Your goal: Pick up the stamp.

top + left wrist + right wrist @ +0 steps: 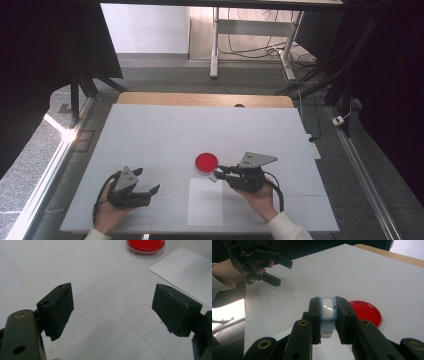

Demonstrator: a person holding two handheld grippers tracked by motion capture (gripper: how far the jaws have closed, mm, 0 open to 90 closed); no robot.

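left tongs (112,307) agape, right tongs (329,315) clamped

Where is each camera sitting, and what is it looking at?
High view: above the person's side, looking forward and down on the table; both hands, left gripper, right gripper.
Left gripper view: on the left gripper, looking between open jaws at the table.
Right gripper view: on the right gripper, shut on a small blue-white object.
All three share the red dish.
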